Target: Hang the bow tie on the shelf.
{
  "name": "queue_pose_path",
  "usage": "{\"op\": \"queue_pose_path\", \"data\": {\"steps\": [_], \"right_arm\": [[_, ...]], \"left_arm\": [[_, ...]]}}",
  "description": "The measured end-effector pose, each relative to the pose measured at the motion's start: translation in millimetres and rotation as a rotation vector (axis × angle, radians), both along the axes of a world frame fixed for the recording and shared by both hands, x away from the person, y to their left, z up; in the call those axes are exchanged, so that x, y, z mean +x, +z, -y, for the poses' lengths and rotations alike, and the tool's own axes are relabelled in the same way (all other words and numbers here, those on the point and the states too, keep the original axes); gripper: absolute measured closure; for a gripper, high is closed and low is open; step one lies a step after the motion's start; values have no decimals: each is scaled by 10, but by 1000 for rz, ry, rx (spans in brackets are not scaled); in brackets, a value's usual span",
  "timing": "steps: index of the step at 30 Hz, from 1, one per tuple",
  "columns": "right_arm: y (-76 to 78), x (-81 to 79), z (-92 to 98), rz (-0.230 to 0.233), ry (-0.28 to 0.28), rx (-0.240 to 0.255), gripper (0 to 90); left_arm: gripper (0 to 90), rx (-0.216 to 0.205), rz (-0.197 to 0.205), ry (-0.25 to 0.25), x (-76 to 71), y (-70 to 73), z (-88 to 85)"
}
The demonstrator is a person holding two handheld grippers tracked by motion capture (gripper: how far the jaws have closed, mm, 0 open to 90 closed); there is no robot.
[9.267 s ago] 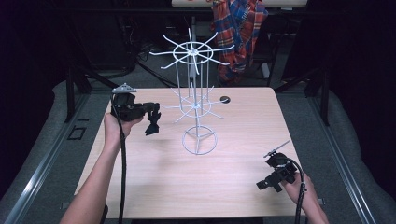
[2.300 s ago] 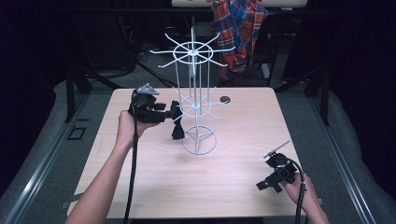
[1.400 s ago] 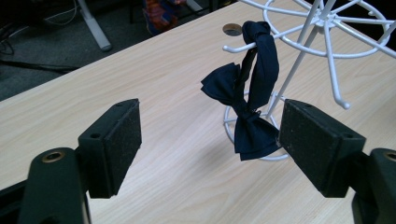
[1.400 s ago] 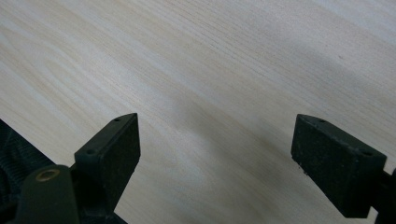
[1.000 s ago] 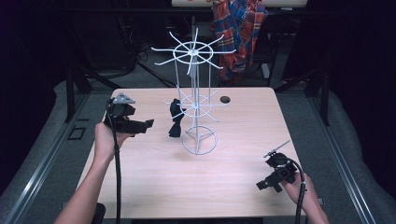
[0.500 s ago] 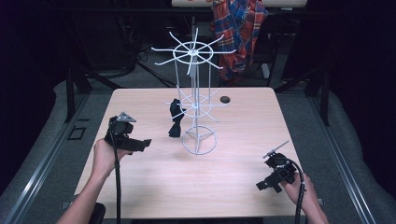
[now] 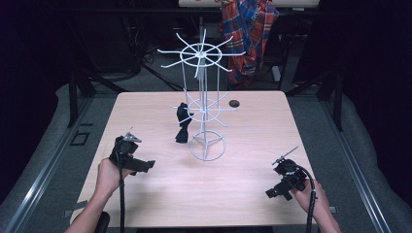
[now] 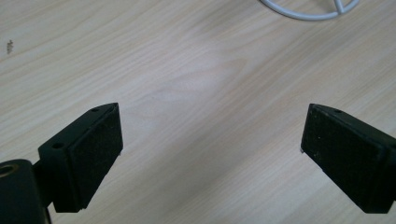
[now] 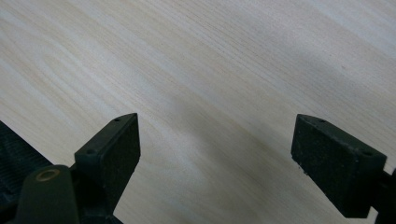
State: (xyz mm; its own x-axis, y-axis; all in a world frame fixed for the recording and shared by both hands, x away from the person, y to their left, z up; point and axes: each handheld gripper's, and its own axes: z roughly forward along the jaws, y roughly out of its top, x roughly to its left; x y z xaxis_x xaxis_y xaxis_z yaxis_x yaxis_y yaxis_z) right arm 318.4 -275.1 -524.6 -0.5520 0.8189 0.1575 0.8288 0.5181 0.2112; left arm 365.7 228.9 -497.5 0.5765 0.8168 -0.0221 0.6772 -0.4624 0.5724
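Note:
A white wire display rack (image 7: 200, 111) stands mid-table on a ring base (image 7: 207, 146). A black fabric item (image 7: 182, 124) hangs from a hook on its lower tier, on the left side. My left gripper (image 7: 145, 166) is low over the table's near left, well apart from the rack. Its jaws have just been opening and now stand open with nothing between them. In the left gripper view (image 8: 210, 126) bare wood lies below and the rack's base ring (image 8: 308, 14) shows at the top. My right gripper (image 7: 273, 193) rests at the near right, open over bare wood (image 9: 215, 135).
The wooden table (image 7: 243, 194) has a small dark round spot (image 7: 234, 103) behind the rack. A plaid cloth (image 7: 248, 34) hangs beyond the far edge. Dark floor and metal rails surround the table.
My left hand has drawn back from the rack, down and toward the table's near left. The black item stays hanging on the rack. The right hand has not moved.

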Motion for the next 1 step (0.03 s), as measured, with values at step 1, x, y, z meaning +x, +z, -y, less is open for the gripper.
{"op": "queue_pose_path", "data": {"steps": [1], "right_arm": [[2, -4, -16, -19, -13, 15, 154]], "left_arm": [[56, -1, 6, 4, 2, -6, 3]]}}
